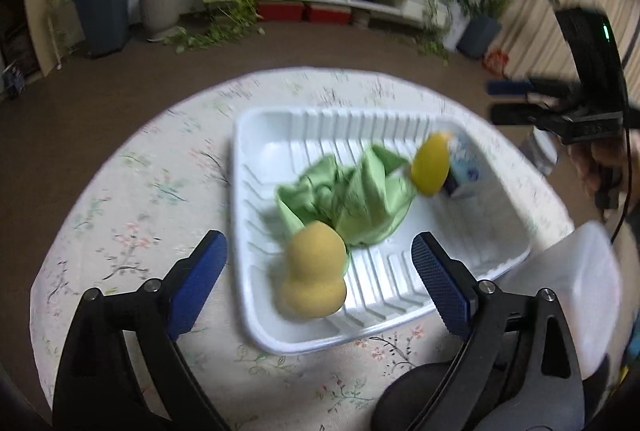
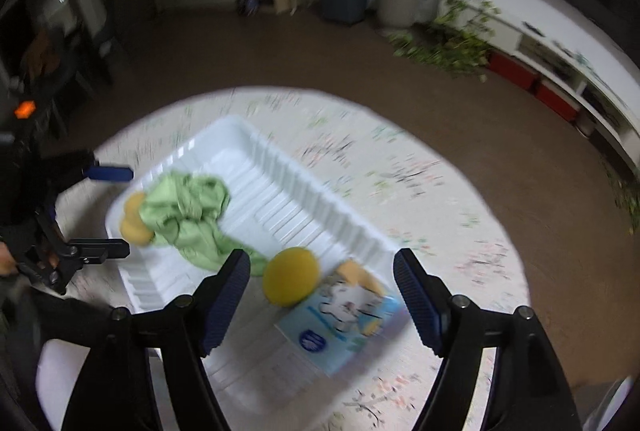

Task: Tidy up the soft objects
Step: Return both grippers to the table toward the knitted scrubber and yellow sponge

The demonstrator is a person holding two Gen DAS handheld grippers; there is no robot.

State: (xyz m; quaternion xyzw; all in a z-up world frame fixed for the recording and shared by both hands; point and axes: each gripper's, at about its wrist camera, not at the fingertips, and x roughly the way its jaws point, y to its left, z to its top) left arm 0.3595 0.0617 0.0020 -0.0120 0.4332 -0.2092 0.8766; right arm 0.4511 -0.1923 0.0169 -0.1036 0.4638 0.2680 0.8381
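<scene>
Left wrist: left gripper (image 1: 316, 263) released, empty, over tray (image 1: 256, 231) holding green cloth (image 1: 352, 199), sponges; right gripper (image 2: 322, 291) likewise spread, empty

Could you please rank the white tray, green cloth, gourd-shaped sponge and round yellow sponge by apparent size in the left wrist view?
1. White tray.
2. Green cloth.
3. Gourd-shaped sponge, though it lies nearest the camera, which inflates it.
4. Round yellow sponge, farther away, so its true rank against the gourd is unsure.
</scene>
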